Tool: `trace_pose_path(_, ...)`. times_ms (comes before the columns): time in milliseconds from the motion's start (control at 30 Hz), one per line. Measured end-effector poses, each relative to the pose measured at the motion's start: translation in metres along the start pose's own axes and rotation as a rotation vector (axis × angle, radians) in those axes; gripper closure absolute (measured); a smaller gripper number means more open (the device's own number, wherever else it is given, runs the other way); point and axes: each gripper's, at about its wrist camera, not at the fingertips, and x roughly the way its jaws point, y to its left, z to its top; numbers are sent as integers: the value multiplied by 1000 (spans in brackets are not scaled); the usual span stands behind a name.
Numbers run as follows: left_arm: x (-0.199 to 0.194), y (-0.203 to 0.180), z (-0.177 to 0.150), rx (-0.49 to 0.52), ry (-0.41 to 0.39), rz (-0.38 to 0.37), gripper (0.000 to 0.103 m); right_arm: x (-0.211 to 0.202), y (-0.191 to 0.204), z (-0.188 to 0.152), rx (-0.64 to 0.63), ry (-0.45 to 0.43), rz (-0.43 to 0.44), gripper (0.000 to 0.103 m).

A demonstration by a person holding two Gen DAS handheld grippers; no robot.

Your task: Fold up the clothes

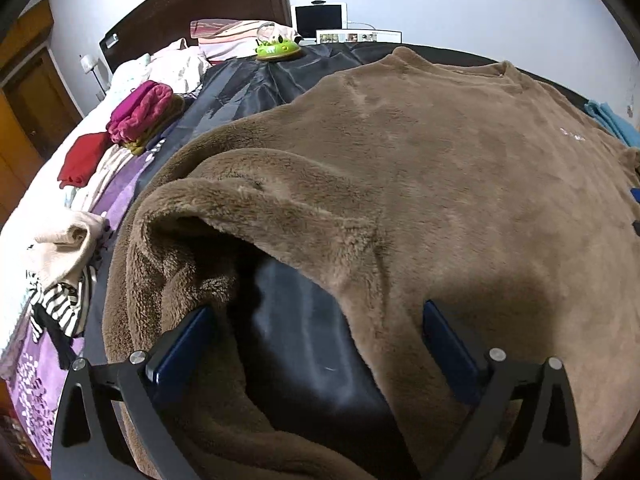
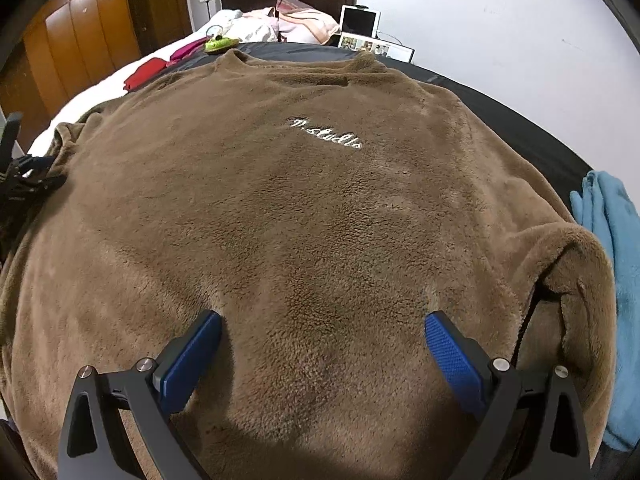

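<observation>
Sweater [image 2: 320, 208], brown and fleecy, lies spread face up on the dark sheet [image 1: 248, 88] that covers your side of the bed, neckline away from you and the white lettering [image 2: 326, 134] readable on the chest.

Your right gripper [image 2: 322, 334] hangs low over the sweater's lower middle with its blue fingers [image 2: 450, 356] spread wide and nothing between them; whether the tips touch the fleece cannot be told. Your left gripper [image 1: 316, 328] is likewise wide open and holding nothing. It sits at the sweater's left lower corner, where the sleeve [image 1: 224, 216] is folded over the body. Its left finger [image 1: 180, 348] lies against the bunched fleece, its right one is over the flat body, and a patch of bare dark sheet shows between them.

On the right, the sweater's edge curls up into a fold [image 2: 560, 256], with a blue towel [image 2: 616, 264] just beside it. On the left, past the sleeve, a striped garment [image 1: 64, 300] and a cream one [image 1: 64, 248] lie on a purple cloth [image 1: 28, 392]; farther up are a red garment [image 1: 82, 156] and a pink folded stack [image 1: 140, 112]. Beyond the neckline the dark sheet stays bare as far as a green toy [image 1: 276, 48] and the pillows [image 1: 236, 36] near the headboard [image 1: 192, 4].
</observation>
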Motion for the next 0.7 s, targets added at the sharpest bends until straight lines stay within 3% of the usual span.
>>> trace_pose_path(167,-2,-5,3,6,31,44,0,-31,-24,-6,101,-103,81,1)
trace_pose_path(333,-22,-29,11,47,15,88,0,-71,-63,-17,183,-197,31,1)
trace_pose_path(600,-61,-67,25,4,-41,-105,0,-110,-137,-36,366,-289,-115,1)
trace_pose_path(700,-61,-84,33,-10,-53,-135,0,-120,-161,-41,427,-314,-173,1)
